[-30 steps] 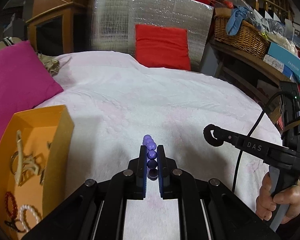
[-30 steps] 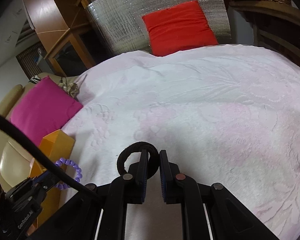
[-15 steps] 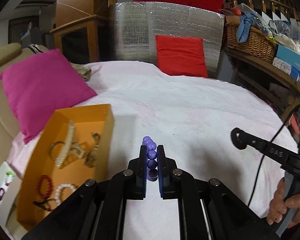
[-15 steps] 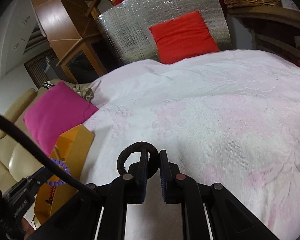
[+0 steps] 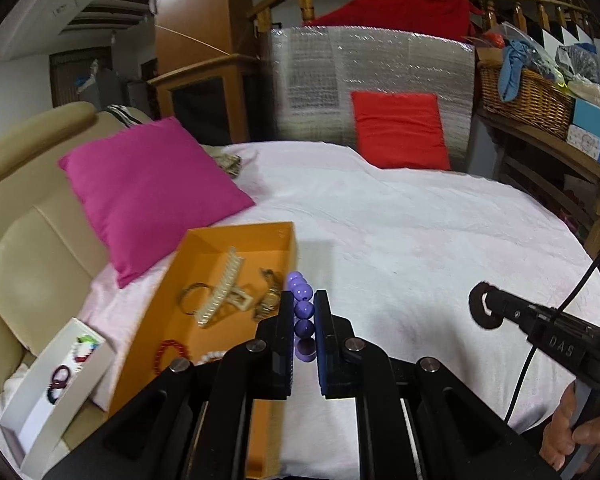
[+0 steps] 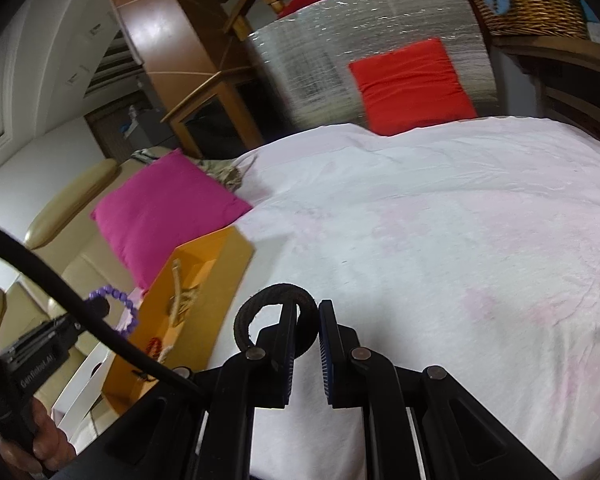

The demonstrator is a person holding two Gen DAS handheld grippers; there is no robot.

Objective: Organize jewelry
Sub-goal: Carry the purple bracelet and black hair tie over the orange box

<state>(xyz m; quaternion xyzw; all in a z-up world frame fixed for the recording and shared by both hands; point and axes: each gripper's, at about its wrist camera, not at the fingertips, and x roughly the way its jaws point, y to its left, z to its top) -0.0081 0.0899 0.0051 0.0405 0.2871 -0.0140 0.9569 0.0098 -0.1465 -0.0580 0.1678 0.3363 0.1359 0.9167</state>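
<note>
**Left wrist: two boxes, two loads**

One white box (image 5: 66, 392), one orange box (image 5: 220, 240) on the bed (image 5: 420, 232). Left gripper (image 5: 303, 312) clenched on one purple bead bracelet (image 5: 303, 310); right gripper (image 6: 304, 320) fingers grasping one black hair tie (image 6: 260, 300).

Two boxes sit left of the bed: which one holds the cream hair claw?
The orange box, the larger one against the pink cushion. The smaller white box nearer the camera holds only small coloured rings.

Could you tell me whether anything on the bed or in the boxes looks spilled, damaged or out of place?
Nothing stands out. The orange box sits upright holding a hair claw and bracelets; the white box beside it holds a few more. The left gripper holds a purple bead bracelet, the right gripper a black hair tie.
</note>
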